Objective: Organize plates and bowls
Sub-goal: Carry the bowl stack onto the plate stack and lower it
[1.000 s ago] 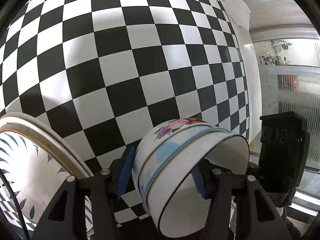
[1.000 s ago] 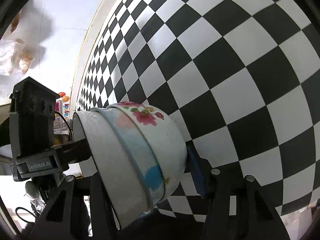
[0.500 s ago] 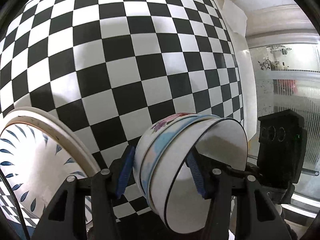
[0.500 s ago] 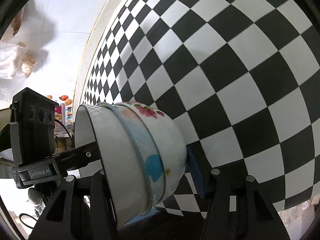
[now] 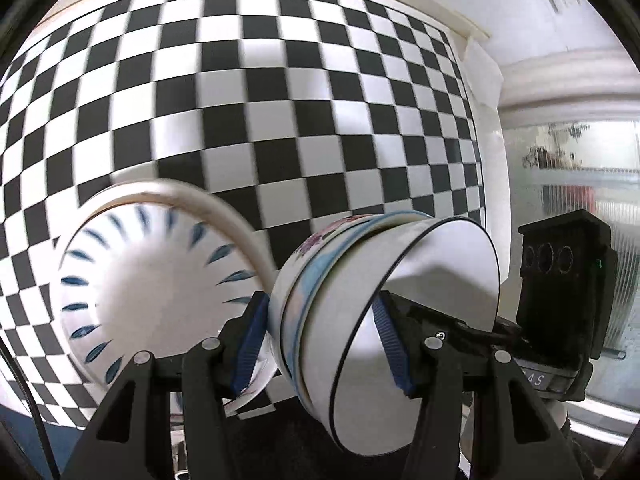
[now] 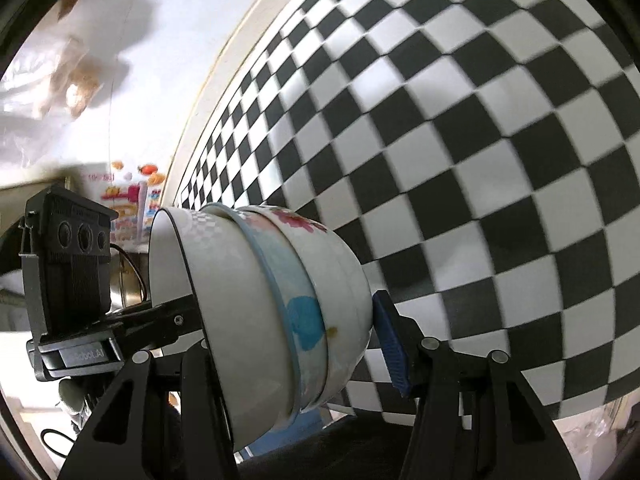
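A stack of three nested bowls (image 5: 360, 300) hangs tilted on its side above the checkered table (image 5: 280, 100). The outer bowl is floral, the middle one blue-patterned, the inner one white with a dark rim. My left gripper (image 5: 320, 344) is shut on the stack's wall, one blue pad inside and one outside. My right gripper (image 6: 296, 352) is shut on the same stack (image 6: 280, 312) from the opposite side; its left finger is hidden by the bowls. A wide white dish with blue leaf marks (image 5: 152, 280) lies on the table, left of the stack.
The checkered cloth (image 6: 480, 160) ends at a white wall on its far side. A frosted glass panel (image 5: 580, 184) stands to the right in the left wrist view. A plastic bag and colourful packaging (image 6: 132, 200) lie beyond the table's edge in the right wrist view.
Both grippers have risen with the bowl stack, and the table looks farther off. The blue-leaf dish has come much further into the left wrist view.
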`<action>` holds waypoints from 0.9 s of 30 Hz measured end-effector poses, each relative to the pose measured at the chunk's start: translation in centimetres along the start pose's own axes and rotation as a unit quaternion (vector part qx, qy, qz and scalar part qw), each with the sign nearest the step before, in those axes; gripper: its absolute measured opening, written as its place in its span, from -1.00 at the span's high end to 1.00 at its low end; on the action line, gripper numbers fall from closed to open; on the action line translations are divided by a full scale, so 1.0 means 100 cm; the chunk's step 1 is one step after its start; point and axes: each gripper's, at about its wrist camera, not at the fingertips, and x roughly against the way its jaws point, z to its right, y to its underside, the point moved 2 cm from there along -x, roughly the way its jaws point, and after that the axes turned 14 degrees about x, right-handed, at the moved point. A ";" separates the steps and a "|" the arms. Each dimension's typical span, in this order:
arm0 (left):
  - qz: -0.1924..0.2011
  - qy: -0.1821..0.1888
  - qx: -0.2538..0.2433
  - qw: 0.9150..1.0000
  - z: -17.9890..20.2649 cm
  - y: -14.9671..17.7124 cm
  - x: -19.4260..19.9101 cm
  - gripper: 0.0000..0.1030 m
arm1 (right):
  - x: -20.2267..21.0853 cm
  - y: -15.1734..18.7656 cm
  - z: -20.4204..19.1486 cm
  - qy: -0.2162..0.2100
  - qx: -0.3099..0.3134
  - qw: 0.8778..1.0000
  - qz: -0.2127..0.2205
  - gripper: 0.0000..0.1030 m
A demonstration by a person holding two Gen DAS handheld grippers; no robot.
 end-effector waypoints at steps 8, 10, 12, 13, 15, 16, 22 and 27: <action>0.021 0.011 0.057 0.998 -0.055 0.006 0.017 0.03 | -0.038 0.000 -0.046 -0.001 0.042 0.998 -0.042 -0.08; 0.025 0.016 0.074 0.997 -0.070 0.006 0.020 0.03 | -0.051 -0.002 -0.056 -0.002 0.053 0.997 -0.054 -0.08; 0.029 0.018 0.087 0.996 -0.081 0.007 0.022 0.03 | -0.061 -0.003 -0.063 -0.002 0.063 0.996 -0.064 -0.08; 0.032 0.017 0.092 0.995 -0.087 0.007 0.023 0.03 | -0.067 -0.004 -0.067 -0.001 0.069 0.995 -0.069 -0.08; 0.035 0.017 0.102 0.994 -0.097 0.006 0.023 0.03 | -0.078 -0.005 -0.073 0.000 0.079 0.994 -0.078 -0.07; 0.036 0.016 0.107 0.994 -0.102 0.005 0.023 0.03 | -0.084 -0.005 -0.076 0.001 0.084 0.993 -0.082 -0.07; 0.041 0.013 0.126 0.991 -0.123 -0.001 0.021 0.03 | -0.117 -0.008 -0.090 0.010 0.105 0.989 -0.106 -0.07; 0.047 0.012 0.128 0.991 -0.130 -0.005 0.021 0.03 | -0.130 -0.011 -0.096 0.013 0.110 0.987 -0.115 -0.07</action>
